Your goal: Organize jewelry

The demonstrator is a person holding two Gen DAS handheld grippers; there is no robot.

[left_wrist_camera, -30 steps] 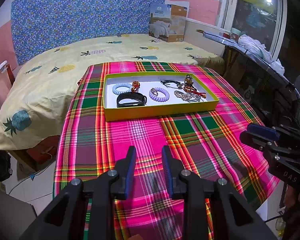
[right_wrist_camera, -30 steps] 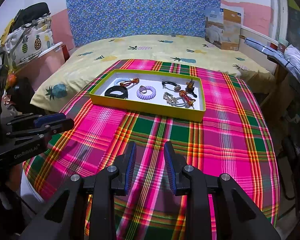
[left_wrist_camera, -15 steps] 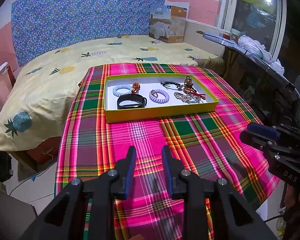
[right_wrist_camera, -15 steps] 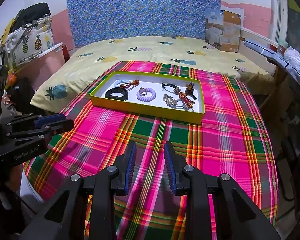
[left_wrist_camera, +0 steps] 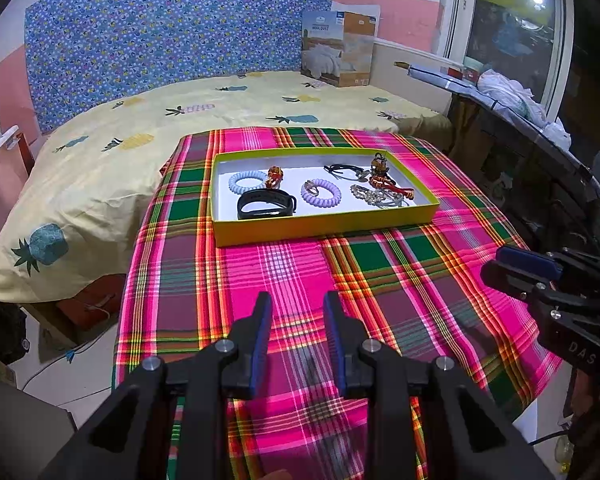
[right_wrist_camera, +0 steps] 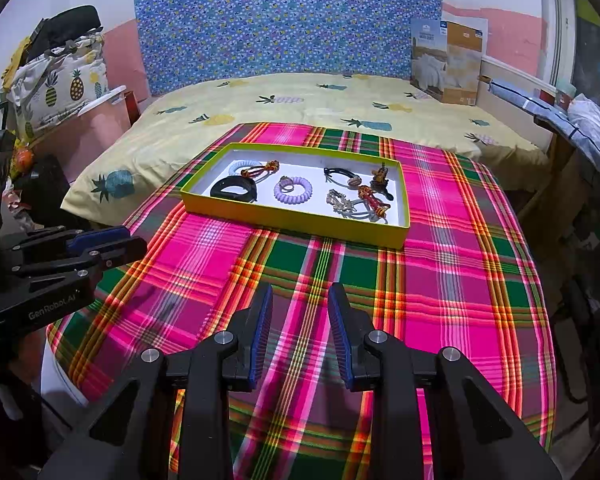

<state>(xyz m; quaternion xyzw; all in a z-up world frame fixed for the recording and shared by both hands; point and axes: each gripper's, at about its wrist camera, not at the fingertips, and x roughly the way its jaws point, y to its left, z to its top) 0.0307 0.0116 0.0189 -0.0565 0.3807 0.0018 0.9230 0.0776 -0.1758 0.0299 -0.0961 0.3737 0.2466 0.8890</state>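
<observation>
A shallow yellow cardboard tray with a white floor (left_wrist_camera: 320, 230) is seen well ahead of both tools, resting on a pink and green plaid tablecloth (left_wrist_camera: 292, 276) beside a bed. All the jewelry in view is held inside it: a black wristband (left_wrist_camera: 266, 205), a pale blue coiled bracelet (left_wrist_camera: 247, 182), a lilac coiled bracelet (left_wrist_camera: 321, 193), a silvery chain (left_wrist_camera: 370, 196), a red and gold beaded piece (left_wrist_camera: 384, 184) and a black cord loop (left_wrist_camera: 342, 170), laid apart from one another. The left gripper (left_wrist_camera: 296, 308) is held low over the near cloth, fingers spread and nothing between them. The right gripper (right_wrist_camera: 300, 296) is held likewise, parted and empty. Compared with a second earlier, almost nothing is changed; the tray is only shifted slightly in both views, so the tools are judged to be barely drifting. No piece is displaced. The scene is judged to fit either a sorted tray or one awaiting sorting
</observation>
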